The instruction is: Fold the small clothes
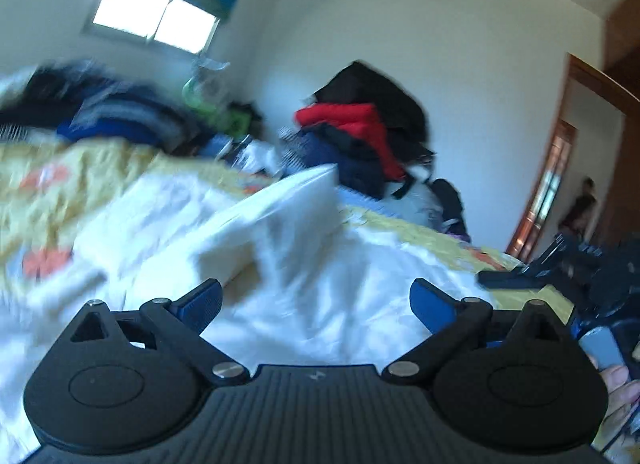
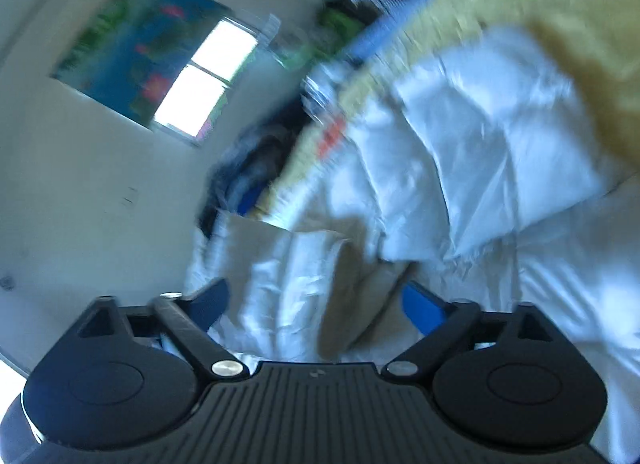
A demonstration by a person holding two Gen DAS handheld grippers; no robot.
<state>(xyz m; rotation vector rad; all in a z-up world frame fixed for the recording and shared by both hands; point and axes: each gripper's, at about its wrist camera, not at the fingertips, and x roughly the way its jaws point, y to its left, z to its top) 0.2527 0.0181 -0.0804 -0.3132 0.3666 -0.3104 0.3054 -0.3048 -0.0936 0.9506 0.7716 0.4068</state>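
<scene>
A white garment (image 1: 304, 264) lies crumpled on the yellow patterned bedspread (image 1: 80, 172), one flap of it raised in the middle. My left gripper (image 1: 316, 304) hovers just over it, jaws wide open, nothing between the blue pads (image 1: 200, 302). The other gripper's black body (image 1: 560, 264) shows at the right edge of the left wrist view. In the right wrist view the right gripper (image 2: 316, 304) is rolled to one side. It stands open, and a bunched fold of the white garment (image 2: 304, 284) rises between its fingers. I cannot see the pads pressing on it. Both views are blurred.
Piles of dark, blue and red clothes (image 1: 360, 132) sit along the far side of the bed against the wall. A window (image 1: 156, 20) with a blue curtain is at the upper left. A wooden doorway (image 1: 560, 168) stands at the right, with a person (image 1: 580, 204) beyond it.
</scene>
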